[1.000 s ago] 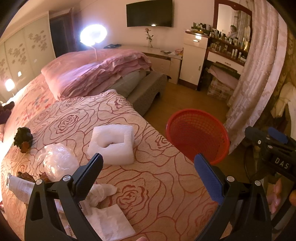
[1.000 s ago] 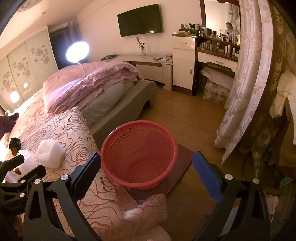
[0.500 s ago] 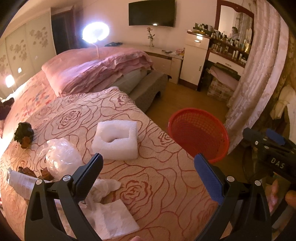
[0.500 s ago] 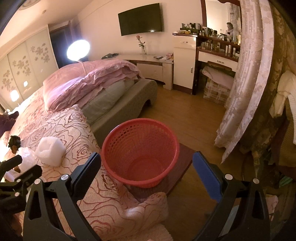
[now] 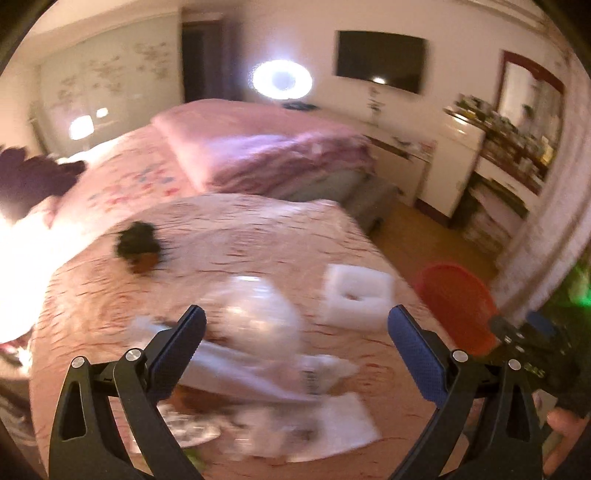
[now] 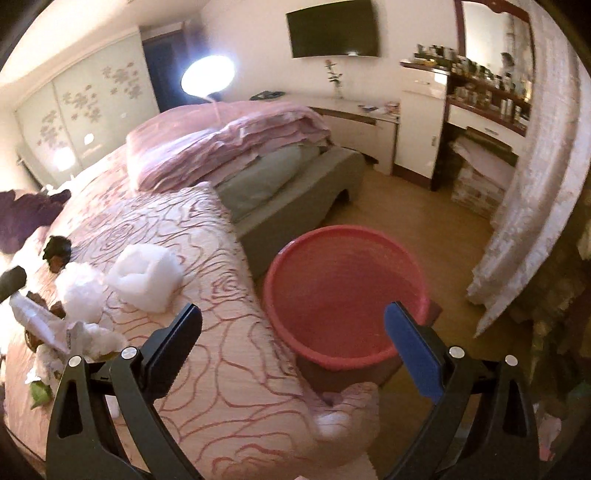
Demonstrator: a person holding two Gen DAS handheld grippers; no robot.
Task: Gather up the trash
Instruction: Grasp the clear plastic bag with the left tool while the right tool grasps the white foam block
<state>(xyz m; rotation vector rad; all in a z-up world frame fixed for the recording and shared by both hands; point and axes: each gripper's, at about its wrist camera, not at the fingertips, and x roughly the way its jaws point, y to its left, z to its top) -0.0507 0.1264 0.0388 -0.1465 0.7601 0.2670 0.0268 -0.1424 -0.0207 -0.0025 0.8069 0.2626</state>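
Left tool (image 5: 295, 332): jaws spread wide, nothing between them, touching nothing; poised above the litter near the foot end of the bed (image 5: 229, 240). View strongly motion-blurred. Directly beyond the fingers, a crumpled clear plastic bag (image 5: 258, 314); below it a long white wrapper (image 5: 236, 365), long axis slanting from the bed's left side down toward its right edge. Nearer the camera, a flat white paper sheet (image 5: 347, 424) close to the foot edge. Toward the right edge of the bed, a white foam block (image 5: 358, 295) with a hollow centre, lying flat, opening upward. Farther up the bed, toward its left side, a small dark clump (image 5: 136, 243), identity unclear.

Right tool (image 6: 293, 325): jaws likewise wide apart, empty, in contact with nothing; held over the bed's right foot corner and the floor beside it. Visible also at the right margin of the left wrist view, gripped by a hand (image 5: 561, 435). Between and beyond its fingers, a red basket (image 6: 347, 295), upright, mouth upward, standing on a dark brown mat (image 6: 347, 376) on the wooden floor just beside the bed's right edge.

Background: folded pink quilt (image 6: 229, 144) at the head end, round lamp (image 6: 208, 75), wall television (image 6: 332, 33), curtain (image 6: 535, 184) at right.
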